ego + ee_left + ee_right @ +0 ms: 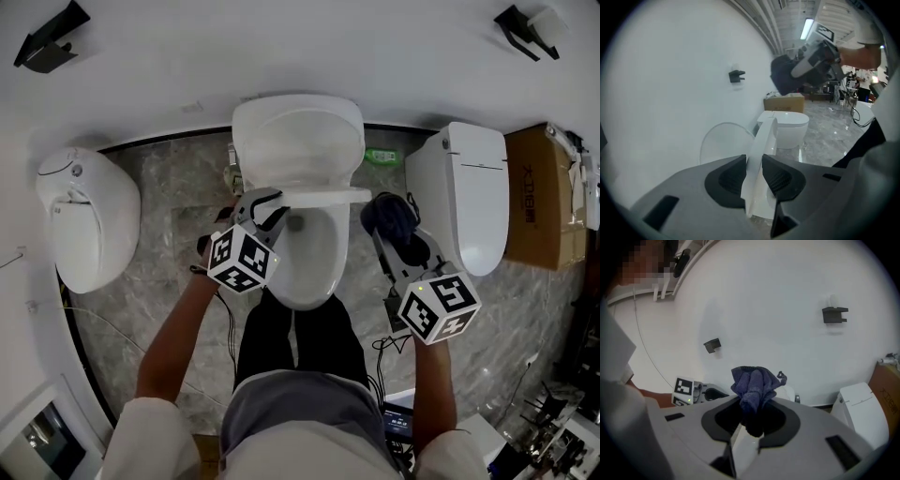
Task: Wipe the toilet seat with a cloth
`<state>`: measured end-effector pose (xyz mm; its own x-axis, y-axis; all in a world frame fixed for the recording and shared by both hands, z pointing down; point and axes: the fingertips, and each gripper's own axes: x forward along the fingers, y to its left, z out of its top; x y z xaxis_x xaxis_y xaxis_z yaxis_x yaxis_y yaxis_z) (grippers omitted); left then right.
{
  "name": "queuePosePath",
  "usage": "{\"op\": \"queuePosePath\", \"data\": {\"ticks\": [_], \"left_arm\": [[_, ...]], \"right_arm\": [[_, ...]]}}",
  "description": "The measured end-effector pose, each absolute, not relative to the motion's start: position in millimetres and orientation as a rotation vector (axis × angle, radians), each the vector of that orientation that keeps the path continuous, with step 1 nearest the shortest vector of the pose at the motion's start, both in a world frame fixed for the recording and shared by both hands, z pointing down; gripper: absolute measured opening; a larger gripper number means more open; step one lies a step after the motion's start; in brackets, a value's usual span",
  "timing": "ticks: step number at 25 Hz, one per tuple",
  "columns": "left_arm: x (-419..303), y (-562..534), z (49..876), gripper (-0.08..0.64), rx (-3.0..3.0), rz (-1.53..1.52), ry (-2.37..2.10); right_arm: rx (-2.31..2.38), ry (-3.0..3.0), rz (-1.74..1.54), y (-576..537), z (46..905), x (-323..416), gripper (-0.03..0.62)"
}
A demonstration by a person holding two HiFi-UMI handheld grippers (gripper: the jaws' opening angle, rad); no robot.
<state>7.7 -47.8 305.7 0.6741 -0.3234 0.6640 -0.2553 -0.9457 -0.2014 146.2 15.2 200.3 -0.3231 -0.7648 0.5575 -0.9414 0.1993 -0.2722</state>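
Room: grey marble floor, white wall.
Left gripper: jaws pinch the toilet seat edge.
Right gripper: jaws clamp a dark blue cloth, near the seat's right end.

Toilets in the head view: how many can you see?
3. The left toilet, lid shut, by the curved wall; the middle toilet, lid up, in front of the person; the right toilet, lid shut, beside the cardboard box. More may stand outside the picture.
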Motion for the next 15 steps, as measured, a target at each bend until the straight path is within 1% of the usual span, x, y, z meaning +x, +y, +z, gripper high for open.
{"op": "queuePosePath", "data": {"ticks": [6,11,15], "left_arm": [[-5,67,332,0.108,-2.718,-1.192,0.152],[-23,146,374,0.117,-2.629,-1.254,-0.085],[-28,191,409,0.126,-2.630,-1.213,-0.222]], "right_arm": [[1.604,-2.146,0.884,34,220,141,0.083],[1.593,-2.128,0.944,47,247,126,0.083],[1.572,-2.105,1.008,64,274,121,0.083]]}}
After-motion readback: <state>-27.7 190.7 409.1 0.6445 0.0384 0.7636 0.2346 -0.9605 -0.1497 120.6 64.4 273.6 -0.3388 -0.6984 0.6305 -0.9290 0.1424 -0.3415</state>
